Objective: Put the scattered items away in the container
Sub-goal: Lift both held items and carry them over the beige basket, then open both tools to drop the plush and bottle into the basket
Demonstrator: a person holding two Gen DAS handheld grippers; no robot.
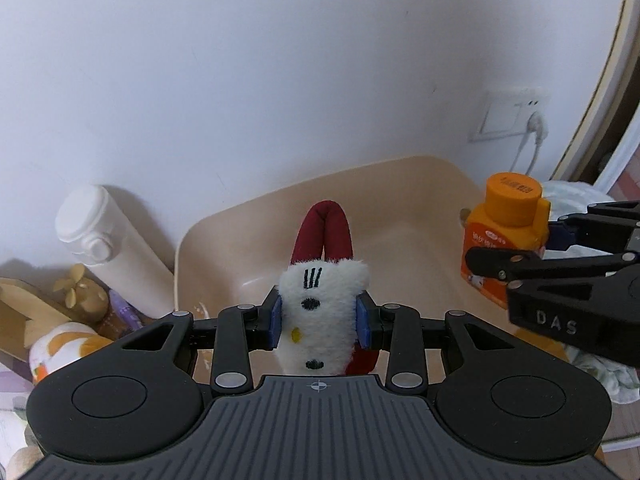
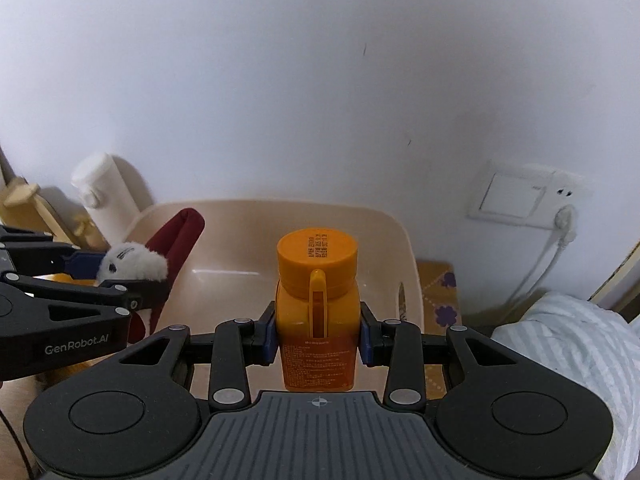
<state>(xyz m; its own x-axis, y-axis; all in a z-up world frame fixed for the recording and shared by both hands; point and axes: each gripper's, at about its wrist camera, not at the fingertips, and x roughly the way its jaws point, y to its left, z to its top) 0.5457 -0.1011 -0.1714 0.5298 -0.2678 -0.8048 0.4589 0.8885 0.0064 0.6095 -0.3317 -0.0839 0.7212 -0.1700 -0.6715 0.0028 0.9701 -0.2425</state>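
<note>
- The left hand-held gripper is clamped on a white plush toy, its blue pads pressing into the fur on both sides of the body, with the dark red ears sticking up beyond the jaws.
- The toy hangs over the near part of the beige container, not yet inside it. It looks light and soft, so the fur gives under the pads; a hold across the stuffed middle, as here, seems safer than one on the floppy ears.
- The right hand-held gripper is clamped on an orange bottle, pads on the two flat sides just below the wide cap, the bottle upright.
- The bottle also sits above the container's near rim. It looks like rigid, smooth plastic with a glossy label, likely slippery; how full or heavy it is I cannot tell.
- Both things should survive a short drop, though the bottle may tip or roll.
- A white flask stands outside the container at its left, against the wall.
</note>
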